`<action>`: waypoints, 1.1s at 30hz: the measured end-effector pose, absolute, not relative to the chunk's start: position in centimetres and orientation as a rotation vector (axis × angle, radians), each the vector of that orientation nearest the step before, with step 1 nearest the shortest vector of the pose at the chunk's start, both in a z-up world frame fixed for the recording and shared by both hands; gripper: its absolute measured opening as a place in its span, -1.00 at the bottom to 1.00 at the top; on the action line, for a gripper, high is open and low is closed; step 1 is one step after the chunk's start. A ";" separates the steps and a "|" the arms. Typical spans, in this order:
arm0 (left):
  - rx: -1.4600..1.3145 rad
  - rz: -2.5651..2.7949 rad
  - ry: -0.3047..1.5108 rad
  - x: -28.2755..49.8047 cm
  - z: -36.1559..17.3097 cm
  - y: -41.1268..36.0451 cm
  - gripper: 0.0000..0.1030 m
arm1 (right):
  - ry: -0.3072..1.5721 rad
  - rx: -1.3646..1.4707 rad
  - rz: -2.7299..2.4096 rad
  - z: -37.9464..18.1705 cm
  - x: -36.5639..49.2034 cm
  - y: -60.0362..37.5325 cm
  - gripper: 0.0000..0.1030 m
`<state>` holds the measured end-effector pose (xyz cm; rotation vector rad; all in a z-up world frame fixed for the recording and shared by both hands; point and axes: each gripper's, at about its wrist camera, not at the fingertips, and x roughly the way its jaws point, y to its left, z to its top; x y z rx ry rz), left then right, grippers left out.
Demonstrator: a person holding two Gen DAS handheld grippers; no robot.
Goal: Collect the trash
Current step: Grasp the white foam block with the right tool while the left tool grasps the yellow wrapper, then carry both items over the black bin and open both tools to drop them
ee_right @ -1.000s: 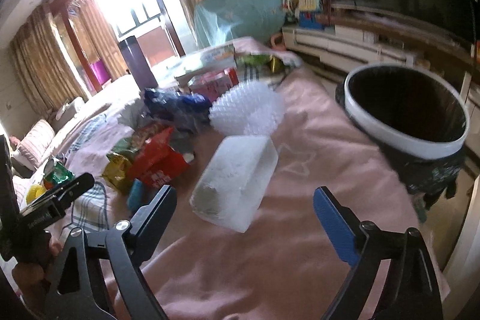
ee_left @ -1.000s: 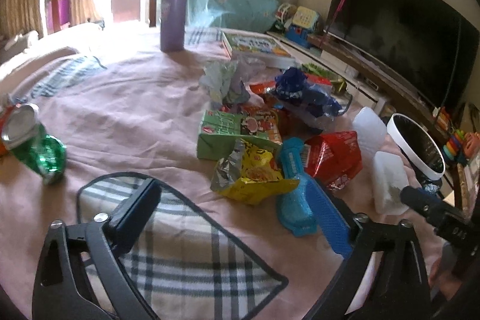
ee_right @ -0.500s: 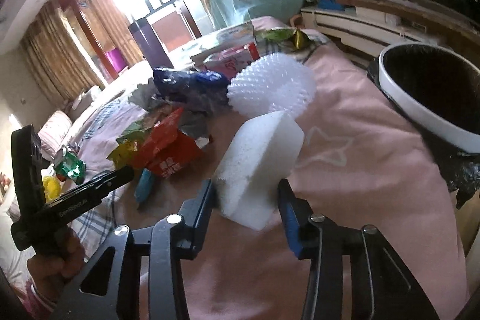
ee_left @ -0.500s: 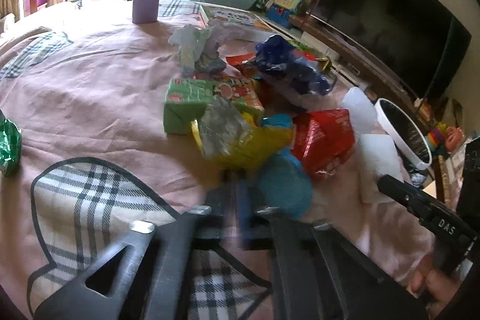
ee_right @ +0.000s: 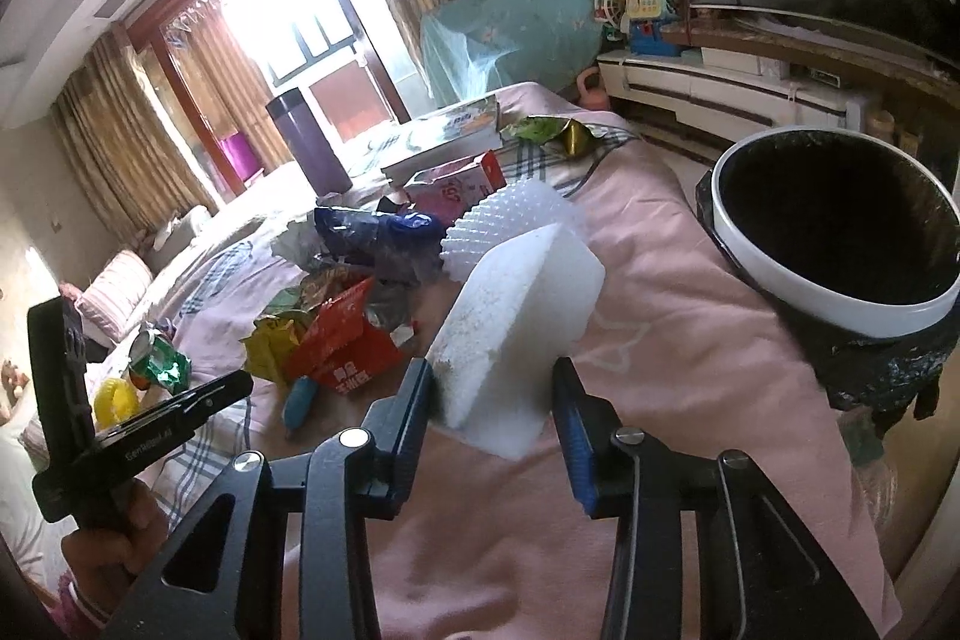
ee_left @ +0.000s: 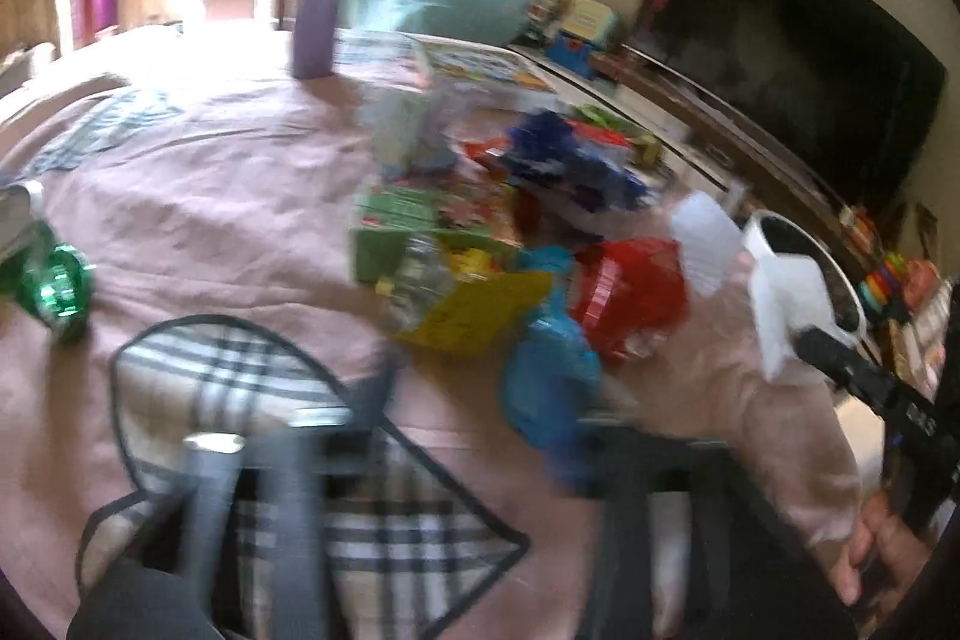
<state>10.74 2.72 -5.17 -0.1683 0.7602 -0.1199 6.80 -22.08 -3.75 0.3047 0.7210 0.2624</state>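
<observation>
My right gripper [ee_right: 491, 400] is shut on a white foam block [ee_right: 516, 322] and holds it above the pink bedspread, left of the black trash bin with a white rim [ee_right: 834, 226]. The block also shows in the left wrist view [ee_left: 786, 304], in front of the bin [ee_left: 804, 250]. My left gripper [ee_left: 468, 436] is blurred by motion; its jaws look parted with a blue wrapper [ee_left: 549, 376] between them. A pile of trash lies beyond: a red packet [ee_left: 630, 292], a yellow wrapper [ee_left: 474, 310], a green carton [ee_left: 396, 232], a dark blue bag [ee_left: 576, 166].
A purple flask [ee_left: 315, 1] and a book [ee_left: 474, 70] stand at the far side of the bed. A crushed green can [ee_left: 54, 280] lies at the left. A spiky white foam piece [ee_right: 510, 220] lies behind the block. A TV [ee_left: 792, 58] stands on the right.
My right gripper has closed on the foam block and lifted it towards the bin. My left gripper shut near the blue wrapper, then swung; its view is now blurred.
</observation>
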 end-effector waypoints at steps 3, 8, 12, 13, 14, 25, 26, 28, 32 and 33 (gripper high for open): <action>-0.171 -0.087 0.749 11.6 -5.0 3.3 0.51 | 0.722 0.305 0.271 -3.9 6.9 -21.8 -0.21; -0.161 -0.104 0.790 14.6 -6.2 2.9 0.51 | 0.733 0.310 0.279 -4.3 7.4 -21.5 -0.21; -0.153 -0.147 0.804 15.9 -6.9 2.1 0.21 | 0.737 0.318 0.273 -4.4 7.8 -21.8 -0.21; -0.144 -0.154 0.807 16.0 -6.9 1.9 0.00 | 0.737 0.319 0.271 -4.4 7.8 -21.8 -0.21; -0.136 -0.158 0.804 16.1 -6.9 1.7 -0.08 | 0.739 0.321 0.266 -4.5 8.0 -22.0 -0.21; -0.171 -0.187 0.770 14.2 -5.4 1.9 -0.50 | 0.731 0.333 0.281 -4.3 7.9 -22.4 -0.23; -0.174 -0.195 0.764 13.9 -5.0 1.7 -0.50 | 0.728 0.335 0.282 -4.1 7.9 -22.4 -0.24; -0.163 -0.207 0.744 13.4 -4.0 1.1 -0.50 | 0.716 0.339 0.281 -3.7 7.8 -22.8 -0.25; -0.151 -0.243 0.710 13.2 -2.3 -0.3 -0.50 | 0.693 0.348 0.274 -3.0 7.6 -23.8 -0.27; -0.148 -0.255 0.704 13.2 -1.8 -0.8 -0.50 | 0.687 0.352 0.271 -2.8 7.5 -24.2 -0.27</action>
